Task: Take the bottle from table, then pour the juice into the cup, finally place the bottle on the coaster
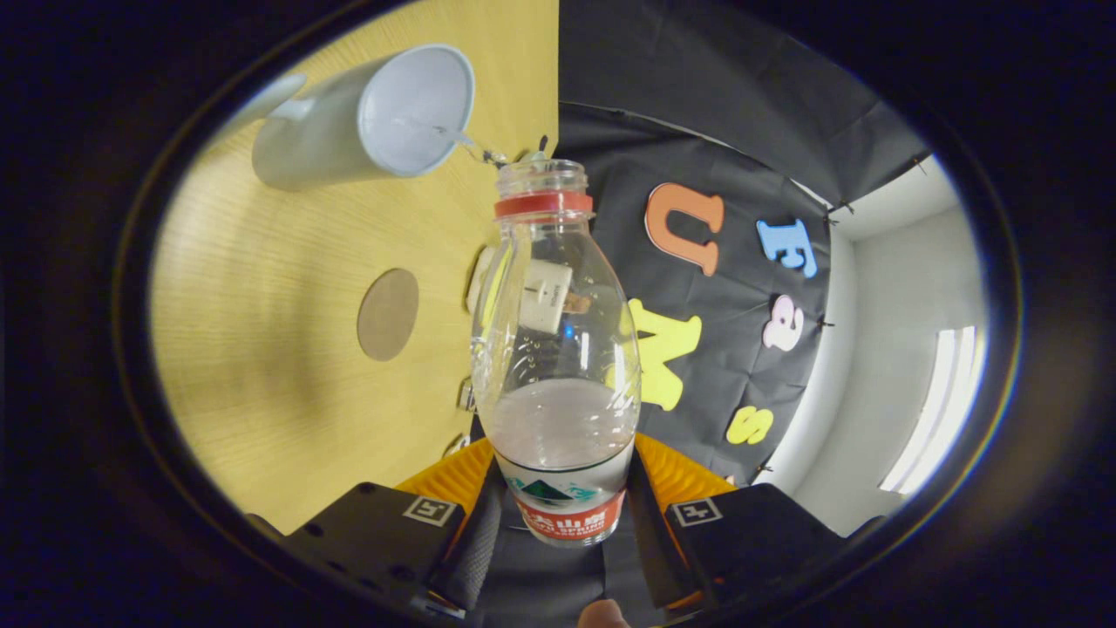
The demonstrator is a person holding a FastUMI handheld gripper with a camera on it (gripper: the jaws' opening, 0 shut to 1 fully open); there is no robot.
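We had the bottle [558,349] clamped in the gripper [562,515], off the desk [261,349] and tipped with a thin stream running into the cup [384,118], so pouring looked partway done and the coaster [388,314] drop was left.
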